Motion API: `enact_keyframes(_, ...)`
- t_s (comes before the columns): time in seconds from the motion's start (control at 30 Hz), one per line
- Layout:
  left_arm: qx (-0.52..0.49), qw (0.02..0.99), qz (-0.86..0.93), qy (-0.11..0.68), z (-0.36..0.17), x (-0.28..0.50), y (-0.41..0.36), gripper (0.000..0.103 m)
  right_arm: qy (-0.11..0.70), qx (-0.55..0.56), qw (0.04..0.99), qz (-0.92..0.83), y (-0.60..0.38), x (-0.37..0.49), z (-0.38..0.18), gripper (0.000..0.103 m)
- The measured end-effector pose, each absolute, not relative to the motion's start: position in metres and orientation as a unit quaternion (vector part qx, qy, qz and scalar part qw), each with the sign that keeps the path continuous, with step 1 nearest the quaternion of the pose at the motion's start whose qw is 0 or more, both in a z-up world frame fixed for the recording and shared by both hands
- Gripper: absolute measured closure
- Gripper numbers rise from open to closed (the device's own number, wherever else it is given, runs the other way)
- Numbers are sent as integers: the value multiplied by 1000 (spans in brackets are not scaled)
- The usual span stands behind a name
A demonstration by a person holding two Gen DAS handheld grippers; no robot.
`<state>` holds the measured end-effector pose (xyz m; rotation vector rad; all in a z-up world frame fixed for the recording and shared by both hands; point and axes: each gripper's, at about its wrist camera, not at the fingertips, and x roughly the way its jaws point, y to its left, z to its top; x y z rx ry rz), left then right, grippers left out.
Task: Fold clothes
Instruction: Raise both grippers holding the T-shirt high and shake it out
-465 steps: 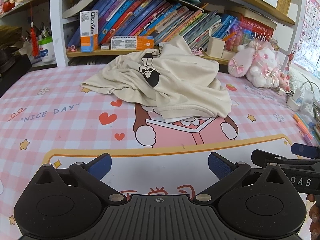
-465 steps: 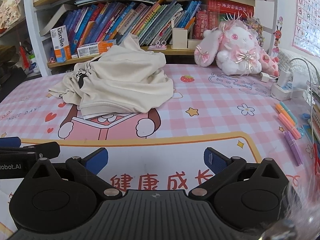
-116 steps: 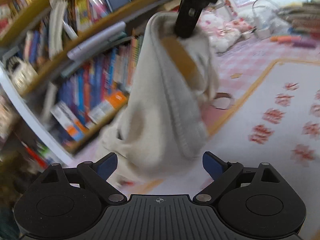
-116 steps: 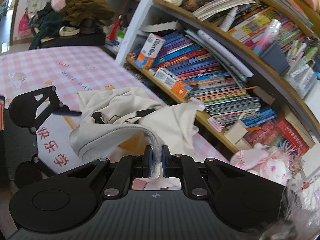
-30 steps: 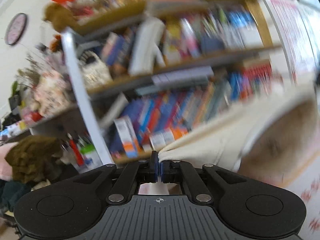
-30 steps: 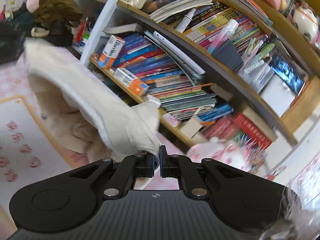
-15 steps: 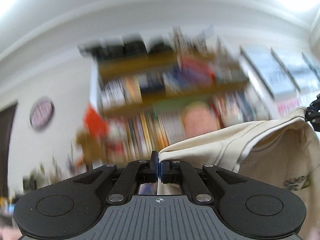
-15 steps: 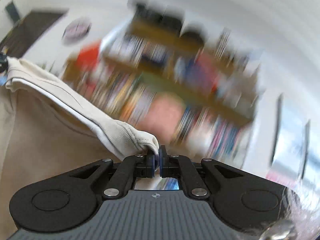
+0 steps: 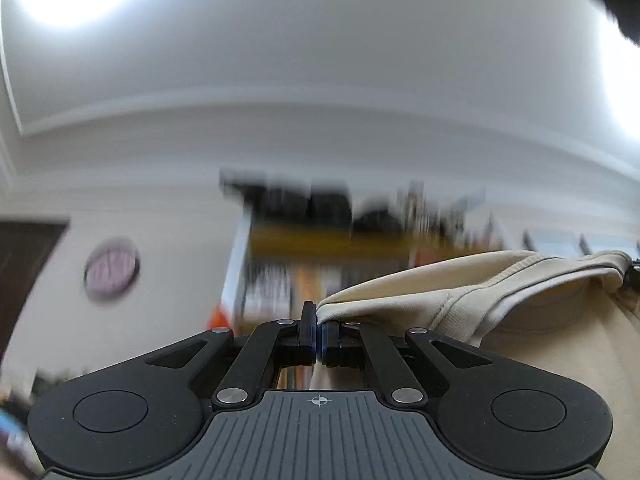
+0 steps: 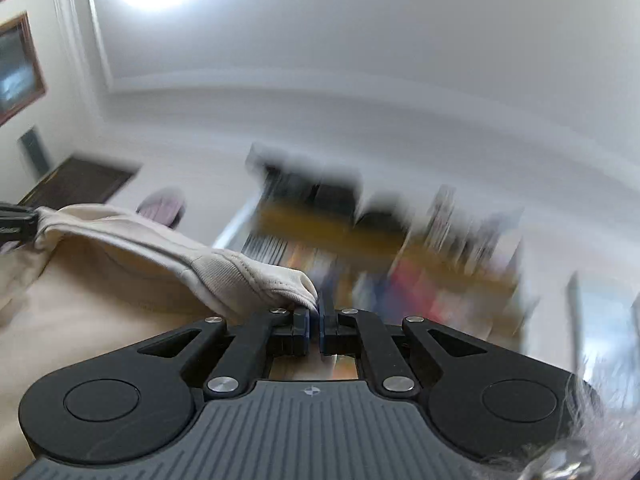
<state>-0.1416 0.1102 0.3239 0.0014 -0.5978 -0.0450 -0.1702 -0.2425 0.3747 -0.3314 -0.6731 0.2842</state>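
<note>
A cream sweatshirt (image 9: 500, 312) is held up in the air between both grippers, its ribbed edge stretched across. My left gripper (image 9: 318, 330) is shut on one end of that edge. In the right wrist view my right gripper (image 10: 315, 318) is shut on the other end of the cream sweatshirt (image 10: 160, 272). The cloth hangs down below the edge, to the right in the left wrist view and to the left in the right wrist view. Each view catches the other gripper's tip at the frame border. The table is out of sight.
Both cameras point steeply upward at a white ceiling (image 9: 320, 80) with bright lights. A blurred bookshelf top (image 9: 360, 240) fills the middle distance, seen again as a blurred bookshelf (image 10: 380, 232). A round wall clock (image 9: 112, 268) and a dark door frame (image 9: 24, 272) are at left.
Both grippers have swung further upward with the sweatshirt still pinched. The bookshelf has dropped lower in both views and more ceiling shows.
</note>
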Motion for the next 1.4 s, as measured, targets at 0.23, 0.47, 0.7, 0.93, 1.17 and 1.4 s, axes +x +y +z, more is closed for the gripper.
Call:
enact_keyframes(0.23,37,998,-28,53,199,-24,115,101,41,-158,965,203,-232,-38,250,98)
enact_keyframes(0.47,75,969,-40,231,79,50,105,101,210,-192,940,189,-197,37,114,98)
enact_keyframes(0.7,70,959,-35,271,55,137,93,101,251,-192,935,162,-182,136,91,98)
enact_keyframes(0.93,81,950,-9,303,31,204,89,100,268,-201,931,147,-157,220,75,98)
enact_keyframes(1.17,94,930,27,355,8,243,81,91,310,-250,905,147,-129,267,53,92)
enact_keyframes(1.4,162,932,-5,325,6,195,60,25,329,-161,911,188,-152,226,52,54)
